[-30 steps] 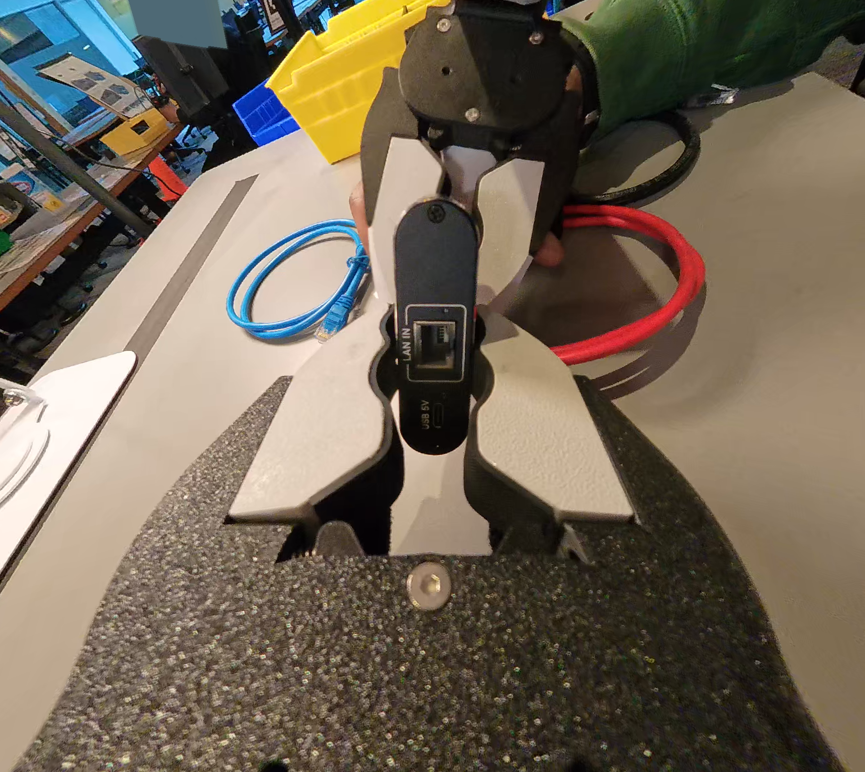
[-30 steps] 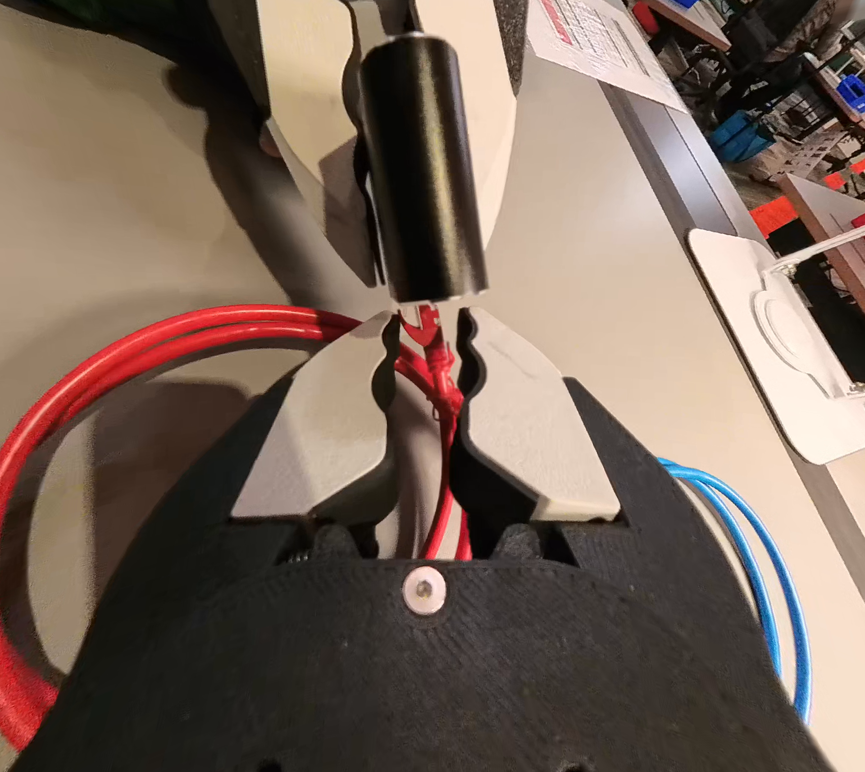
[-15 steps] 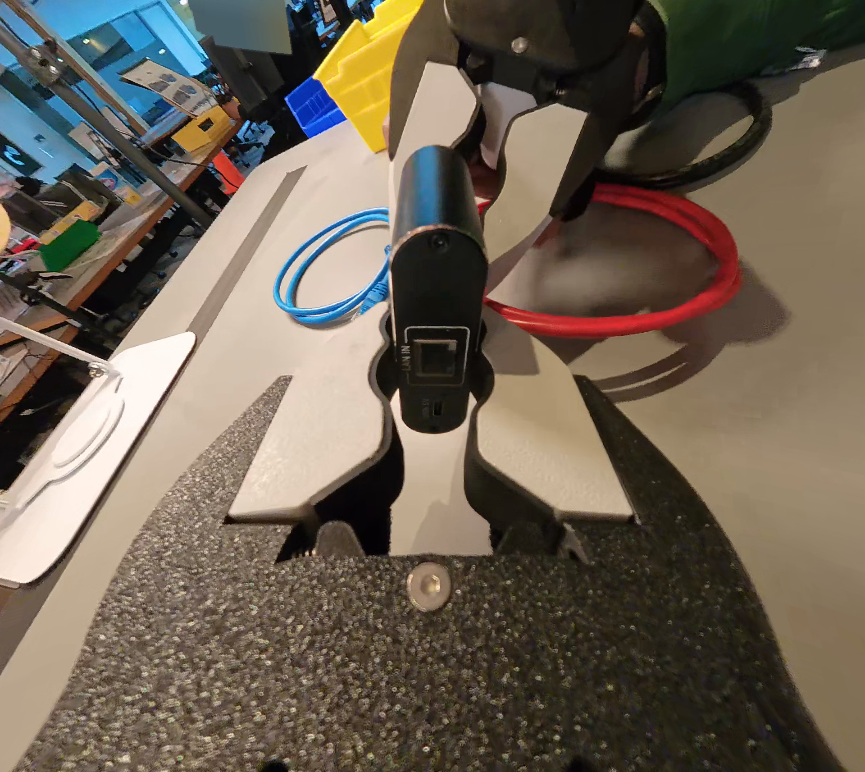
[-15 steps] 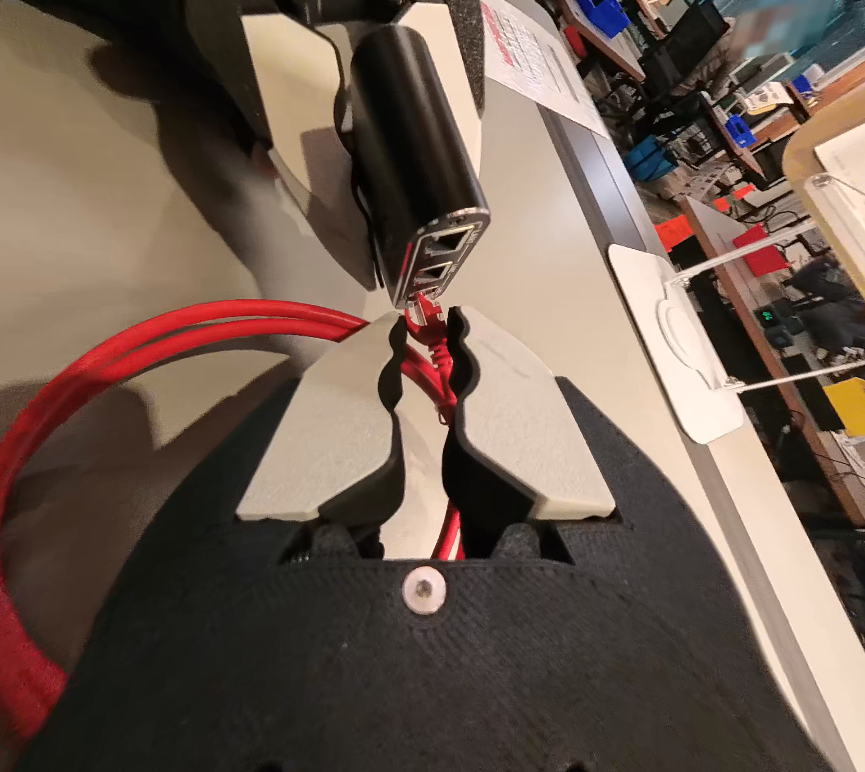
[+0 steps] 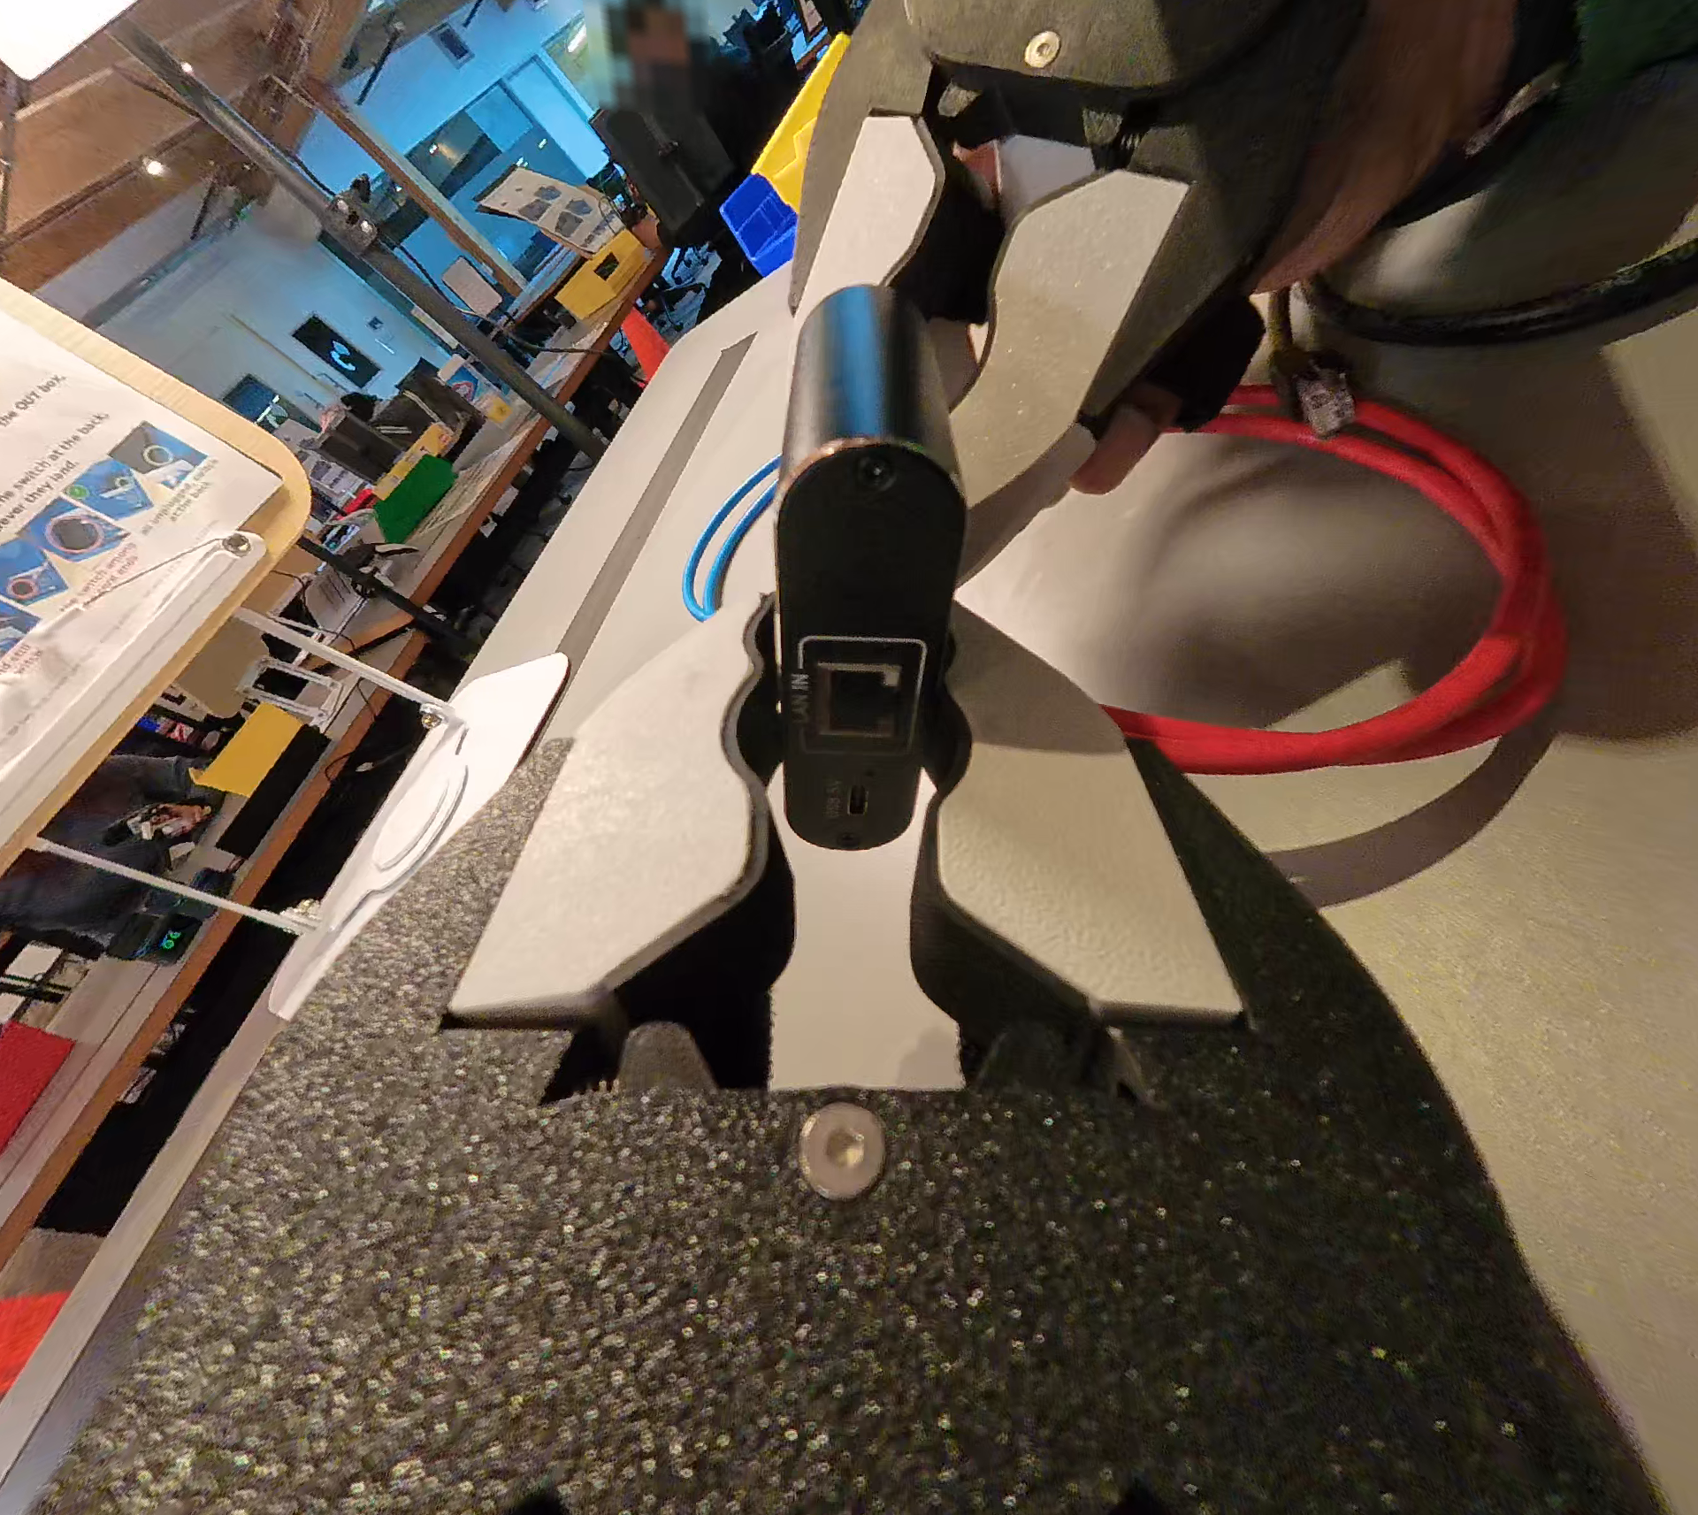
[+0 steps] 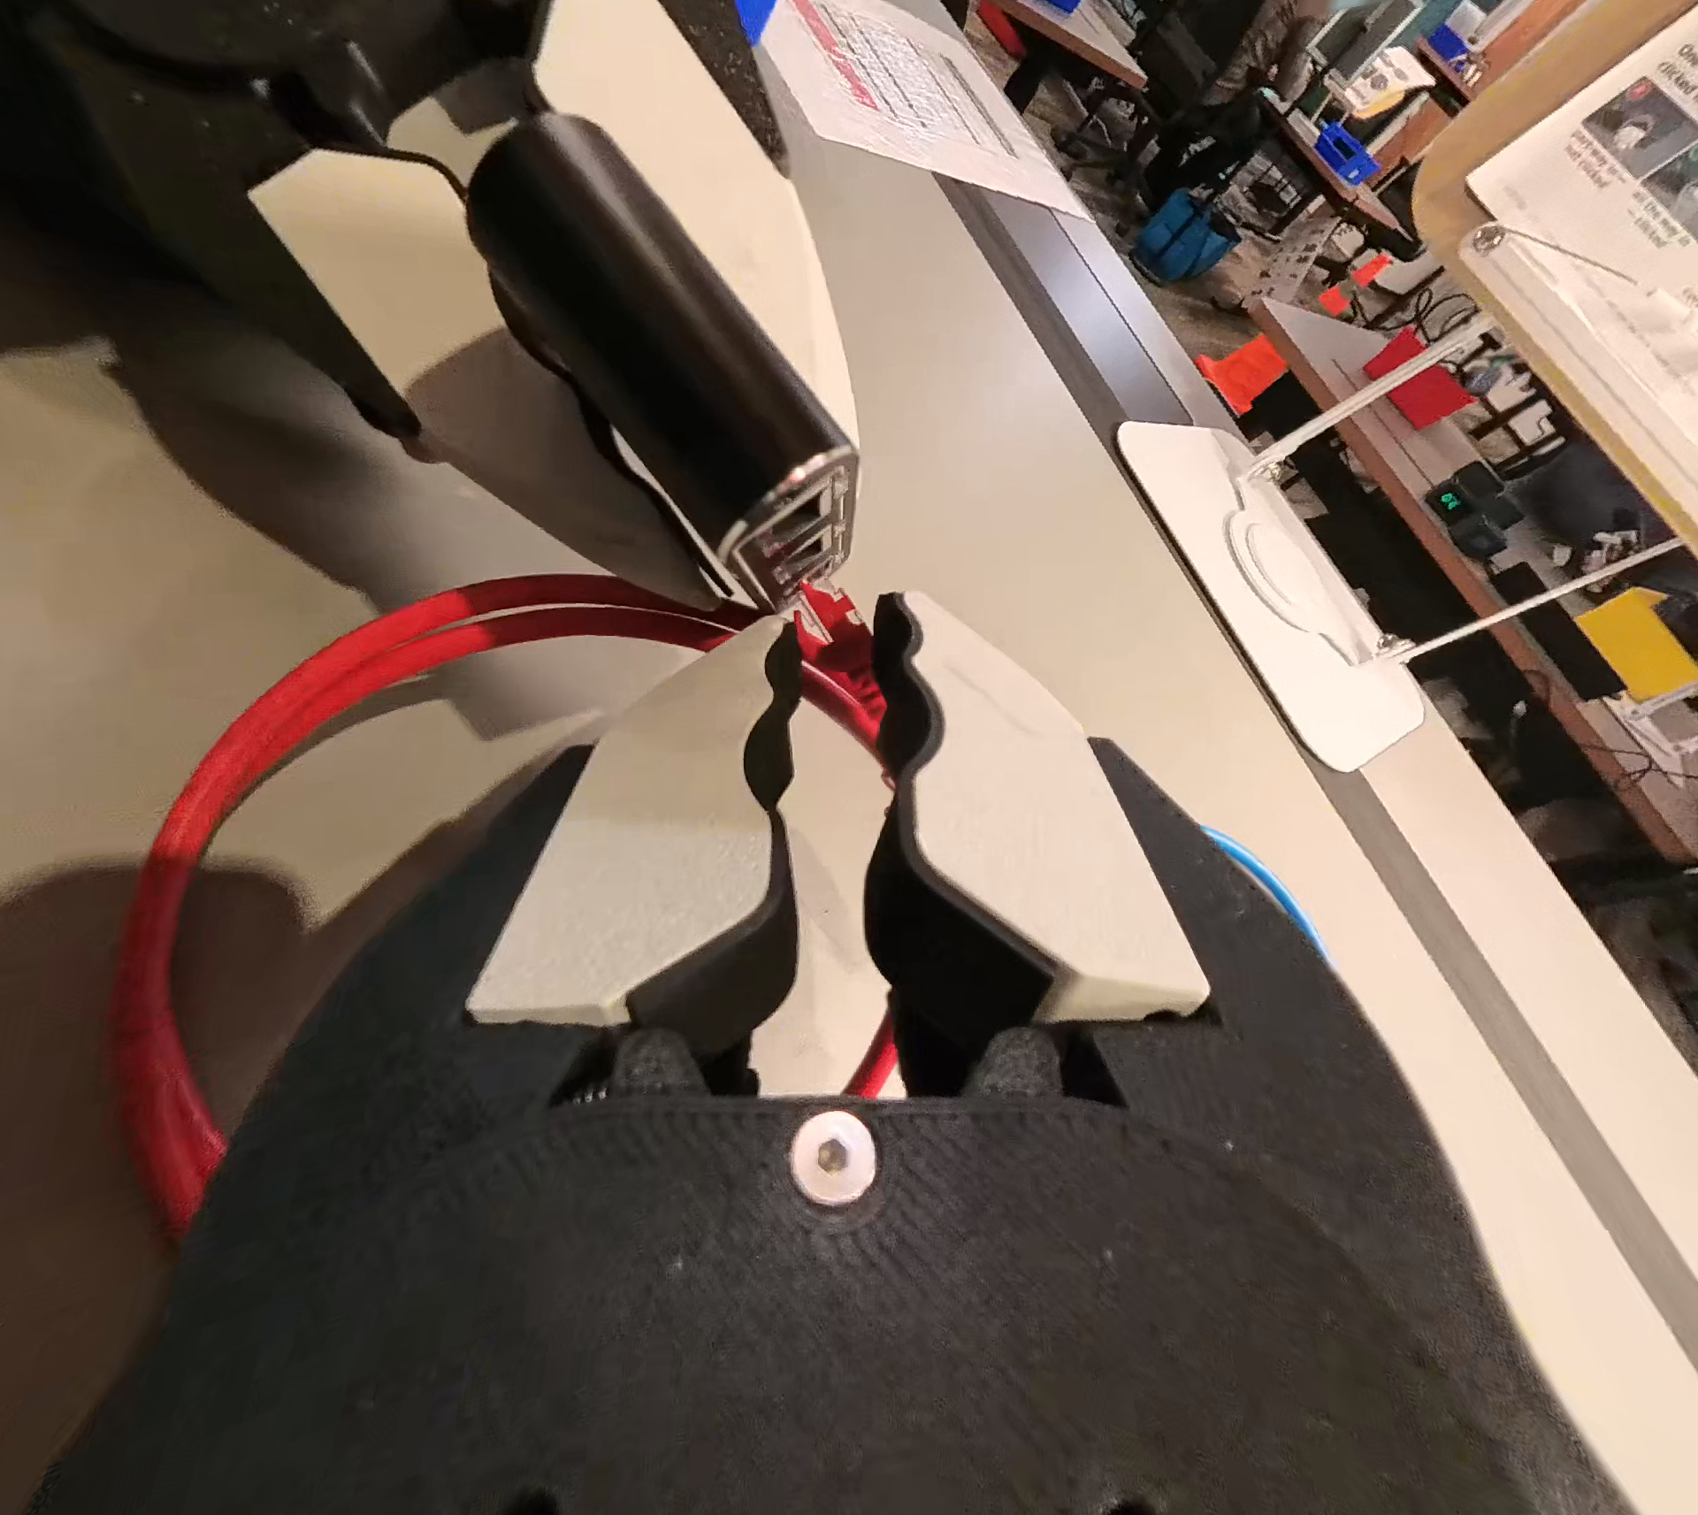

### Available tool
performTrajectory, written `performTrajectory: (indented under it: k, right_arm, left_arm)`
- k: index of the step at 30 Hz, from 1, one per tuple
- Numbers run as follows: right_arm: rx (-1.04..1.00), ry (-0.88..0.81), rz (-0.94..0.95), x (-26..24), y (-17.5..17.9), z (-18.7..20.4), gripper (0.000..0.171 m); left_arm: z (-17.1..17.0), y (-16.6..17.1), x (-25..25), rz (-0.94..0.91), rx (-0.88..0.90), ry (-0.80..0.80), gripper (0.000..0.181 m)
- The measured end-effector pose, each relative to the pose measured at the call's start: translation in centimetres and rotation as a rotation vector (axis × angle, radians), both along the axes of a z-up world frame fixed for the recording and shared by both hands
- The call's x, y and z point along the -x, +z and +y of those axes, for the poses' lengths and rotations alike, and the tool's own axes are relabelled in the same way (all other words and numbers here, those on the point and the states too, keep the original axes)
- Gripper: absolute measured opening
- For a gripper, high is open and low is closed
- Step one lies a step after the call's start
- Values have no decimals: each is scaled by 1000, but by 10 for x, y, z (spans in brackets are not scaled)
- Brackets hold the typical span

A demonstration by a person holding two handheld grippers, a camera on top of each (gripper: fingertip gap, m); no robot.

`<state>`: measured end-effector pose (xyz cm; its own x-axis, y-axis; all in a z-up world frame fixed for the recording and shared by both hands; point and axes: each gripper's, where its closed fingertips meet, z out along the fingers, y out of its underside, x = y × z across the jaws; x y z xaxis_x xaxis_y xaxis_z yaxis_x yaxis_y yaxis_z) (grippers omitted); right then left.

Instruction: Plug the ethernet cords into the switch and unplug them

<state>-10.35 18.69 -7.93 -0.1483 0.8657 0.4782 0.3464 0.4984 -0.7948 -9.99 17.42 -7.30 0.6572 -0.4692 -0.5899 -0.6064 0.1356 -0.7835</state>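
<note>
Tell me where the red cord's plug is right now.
In the right wrist view the red plug sits between the right tongs' tips, just below the switch's ported end, which the left tongs hold.

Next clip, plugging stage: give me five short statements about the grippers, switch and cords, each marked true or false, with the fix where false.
1. The left gripper is clamped on the black switch. True.
2. The right gripper holds the blue cord. False: it grips the red cord near its plug; the blue cord lies on the table.
3. The red plug is fully seated in a port. False: in the right wrist view its tip is only at the edge of the switch's port face.
4. The port on the switch end facing the left wrist camera is empty. True.
5. The red cord's slack lies straight across the table. False: it curls in a loop.
</note>
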Motion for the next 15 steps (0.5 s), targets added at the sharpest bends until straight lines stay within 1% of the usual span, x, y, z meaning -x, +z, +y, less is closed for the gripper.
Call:
performTrajectory:
  k: [5,6,7,8,9,10,11,13,15]
  right_arm:
    - [58,-50,-3,-1,-1,5,16]
    - [53,-140,13,-3,1,20,15]
    - [61,-175,55,-7,9,36,15]
    - [130,-204,76,-12,15,51,15]
    - [152,-209,82,-17,17,61,15]
    - [117,-210,67,-19,13,66,15]
    - [106,-192,36,-18,6,62,15]
    - [162,-106,-8,-13,-2,44,15]
    - [183,-32,-50,-11,-10,30,15]
  left_arm:
    - [2,-1,2,17,-5,20,28]
    - [1,-1,3,10,5,12,28]
    - [-4,-3,1,-4,23,-23,28]
    - [-5,-5,3,-14,34,-22,28]
    - [-4,-4,6,-24,36,-12,28]
    - [-2,-2,7,-49,47,-7,27]
    - [1,-1,9,-80,65,-2,27]
    - [6,-7,14,-125,118,16,27]
    - [10,-15,20,-136,176,40,27]
